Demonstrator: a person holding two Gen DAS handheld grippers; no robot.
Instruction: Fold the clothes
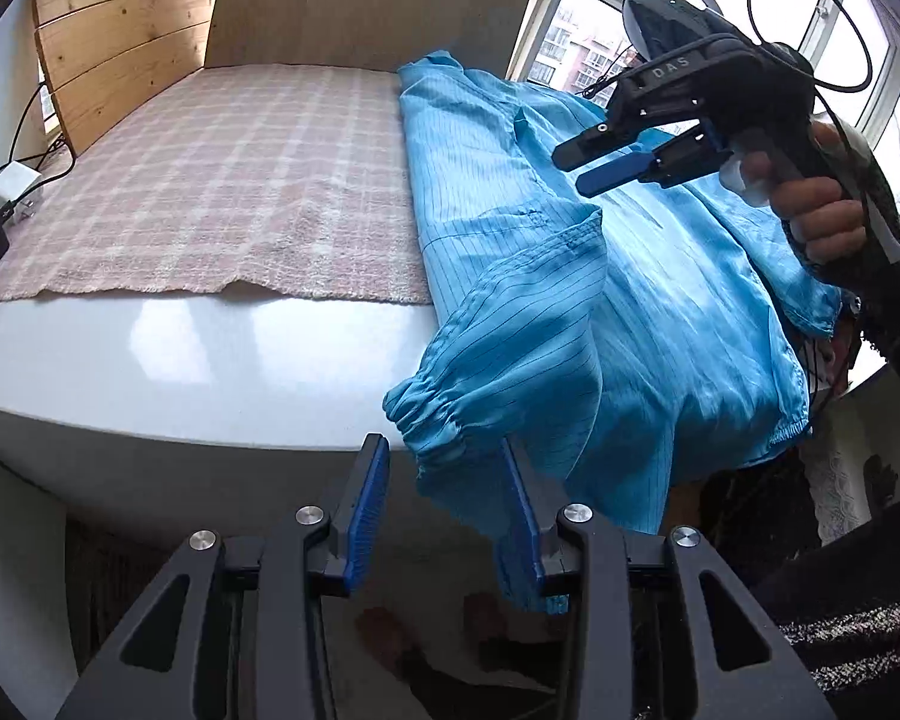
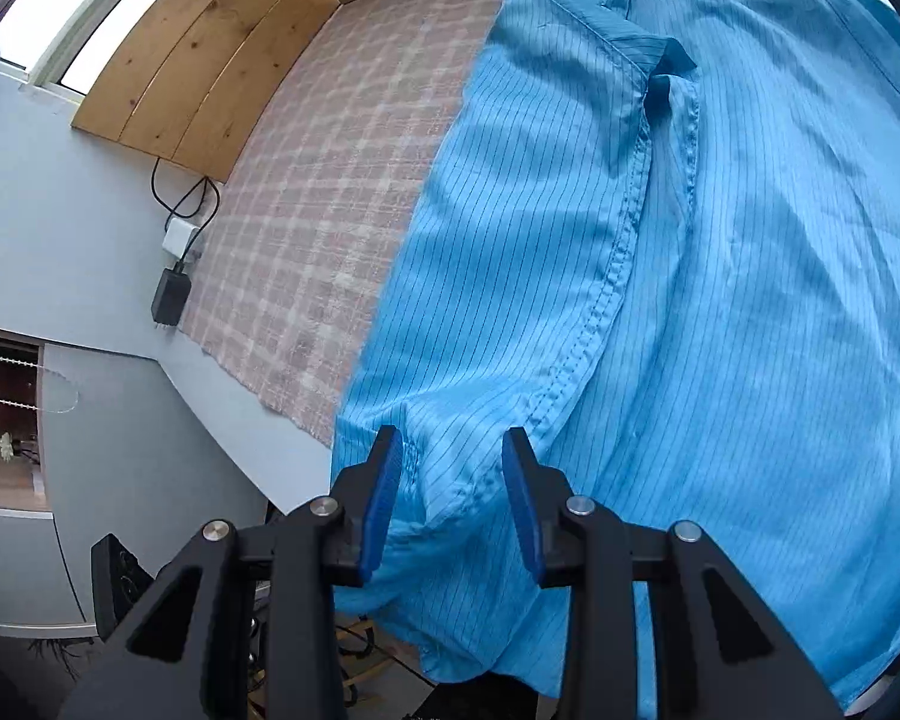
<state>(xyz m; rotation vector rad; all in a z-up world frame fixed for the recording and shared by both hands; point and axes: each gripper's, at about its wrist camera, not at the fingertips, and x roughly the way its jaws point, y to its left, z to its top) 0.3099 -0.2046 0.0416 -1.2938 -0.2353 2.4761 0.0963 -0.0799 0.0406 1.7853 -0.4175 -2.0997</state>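
A light blue pinstriped garment [image 1: 600, 276] lies on the right part of the table, one long side folded over. Its elastic-cuffed sleeve [image 1: 450, 414] hangs over the table's front edge. My left gripper [image 1: 444, 468] is open just in front of the table edge, the cuff hanging between its blue pads. My right gripper [image 1: 582, 168] hovers open above the middle of the garment, held by a hand. In the right wrist view the garment [image 2: 660, 270] fills the frame and the right gripper [image 2: 453, 456] is open above its folded edge, apart from the cloth.
A pink plaid cloth [image 1: 210, 180] covers the white table [image 1: 180, 354]. Wooden boards [image 1: 120, 42] stand at the back left. A white power strip and black adapter [image 2: 174, 276] sit at the table's left edge. Windows are behind on the right.
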